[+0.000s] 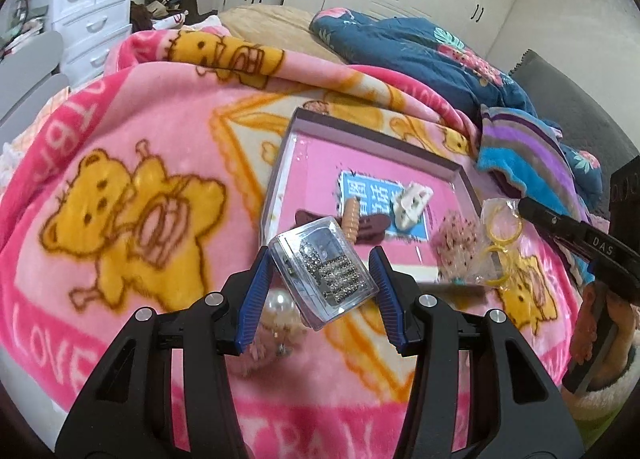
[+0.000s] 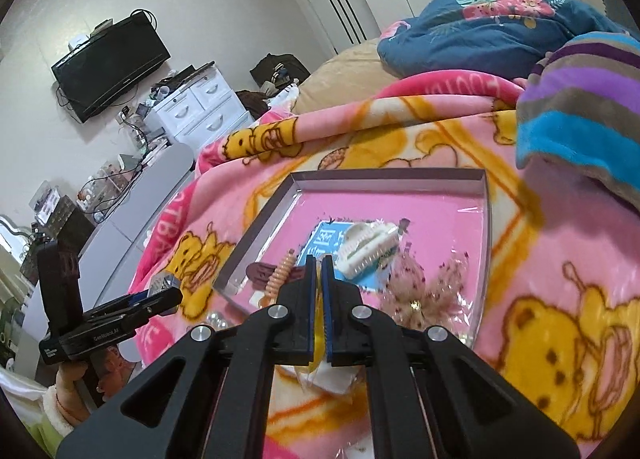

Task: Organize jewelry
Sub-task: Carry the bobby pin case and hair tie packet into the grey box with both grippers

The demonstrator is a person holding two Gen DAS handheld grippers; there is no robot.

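Observation:
My left gripper (image 1: 320, 259) is shut on a clear plastic case of rhinestone pieces (image 1: 322, 269) and holds it tilted above the blanket, just short of the pink tray (image 1: 280, 163). The tray holds a white claw clip (image 1: 412, 201), an orange spiral clip (image 1: 352, 221) and a brown bow (image 1: 374, 227). My right gripper (image 2: 320, 263) is shut on a clear bag of yellow rings (image 2: 318, 355), also in the left wrist view (image 1: 498, 225), at the tray's near edge. A pink flower piece (image 2: 424, 291) lies beside it.
A pearl ornament (image 1: 280, 305) lies on the pink bear blanket (image 1: 140, 199) under my left gripper. A striped blanket (image 2: 580, 99) and a blue quilt (image 2: 500, 31) lie beyond the tray. White drawers (image 2: 200, 107) stand far left.

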